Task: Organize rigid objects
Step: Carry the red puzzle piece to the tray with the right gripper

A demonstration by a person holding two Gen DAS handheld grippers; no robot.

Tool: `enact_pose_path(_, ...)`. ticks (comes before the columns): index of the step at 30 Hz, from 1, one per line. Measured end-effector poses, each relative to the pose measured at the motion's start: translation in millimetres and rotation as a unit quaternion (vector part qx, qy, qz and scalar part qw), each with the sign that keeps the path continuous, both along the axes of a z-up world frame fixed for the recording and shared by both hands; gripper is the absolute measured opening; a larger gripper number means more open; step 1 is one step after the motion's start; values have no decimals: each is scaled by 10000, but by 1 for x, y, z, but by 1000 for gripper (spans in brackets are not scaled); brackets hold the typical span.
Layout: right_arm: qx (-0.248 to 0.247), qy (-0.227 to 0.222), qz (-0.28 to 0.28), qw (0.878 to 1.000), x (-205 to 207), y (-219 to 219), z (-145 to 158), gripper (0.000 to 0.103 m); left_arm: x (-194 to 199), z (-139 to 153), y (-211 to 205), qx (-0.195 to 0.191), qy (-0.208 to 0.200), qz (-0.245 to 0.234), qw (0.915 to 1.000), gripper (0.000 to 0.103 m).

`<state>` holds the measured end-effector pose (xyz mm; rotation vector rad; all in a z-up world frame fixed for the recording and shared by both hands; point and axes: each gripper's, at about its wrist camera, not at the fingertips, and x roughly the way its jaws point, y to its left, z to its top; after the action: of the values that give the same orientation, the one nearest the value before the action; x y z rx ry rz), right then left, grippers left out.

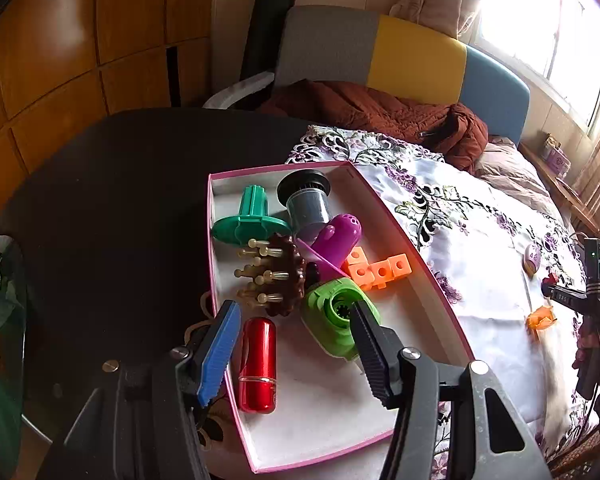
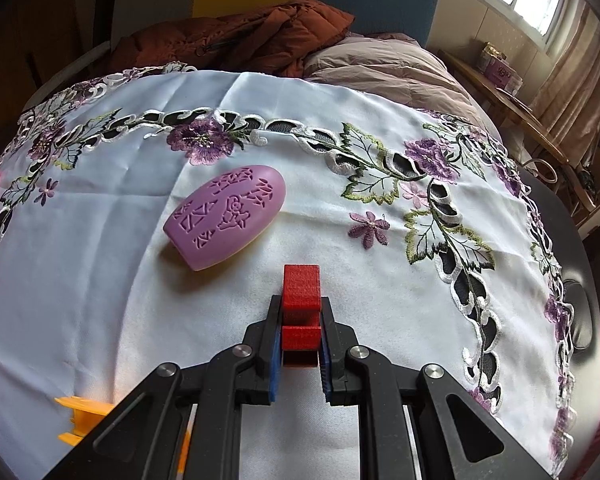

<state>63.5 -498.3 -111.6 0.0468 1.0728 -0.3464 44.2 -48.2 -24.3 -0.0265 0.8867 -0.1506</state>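
The right claw (image 2: 300, 338) is closed on a small red plastic block (image 2: 301, 300) with a stepped shape and a rough printed surface. The two fingers press its lower part from both sides, and the upper part stands out in front of them, so the grip looks firm enough for carrying. It hangs above the white tablecloth with purple embroidered flowers (image 2: 100, 280) that covers part of the dark round worktop (image 1: 112, 184). I think this block is meant to go next into the shallow pink-edged cardboard box (image 1: 420, 276), where the other things are already collected.

On the cloth near the right claw lies a lilac oval plastic case with cut-out patterns (image 2: 228, 220), tilted on its side, and at the lower left edge an orange plastic piece (image 2: 82, 420) shows only partly. These two look not yet sorted.

The left claw (image 1: 296, 324) is open and holds nothing. It hovers over the near end of the box, with one finger outside the box wall and one above the inside, perhaps because it only waits or steadies the place.

Inside the box lie a shiny red metal cylinder (image 1: 258, 364), a light green plastic piece with a round hole (image 1: 334, 320), a brown massage brush with pale pins (image 1: 280, 276), a teal plastic spool (image 1: 252, 220), a dark grey cup-shaped cap (image 1: 306, 200), a magenta plastic bottle shape (image 1: 336, 236) and orange connected cubes (image 1: 376, 268). They lean on each other without order.
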Motion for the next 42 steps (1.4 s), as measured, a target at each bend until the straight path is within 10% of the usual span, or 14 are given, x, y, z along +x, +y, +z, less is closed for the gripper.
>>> enact_pose_path(21,250,-13,-194,9995,-13,11,24,15,-8,0,16,-229,-47,12,9997,58)
enact_pose_path(33,553,-706,878,9921,-12,99,72,15,-8,-3,26,-332,-27,110,9994,58)
enact_pose_path(42,1141,-1030,2210,9631,-8,209,96,15,-6,-2,38,-379,-50,269,9989,58)
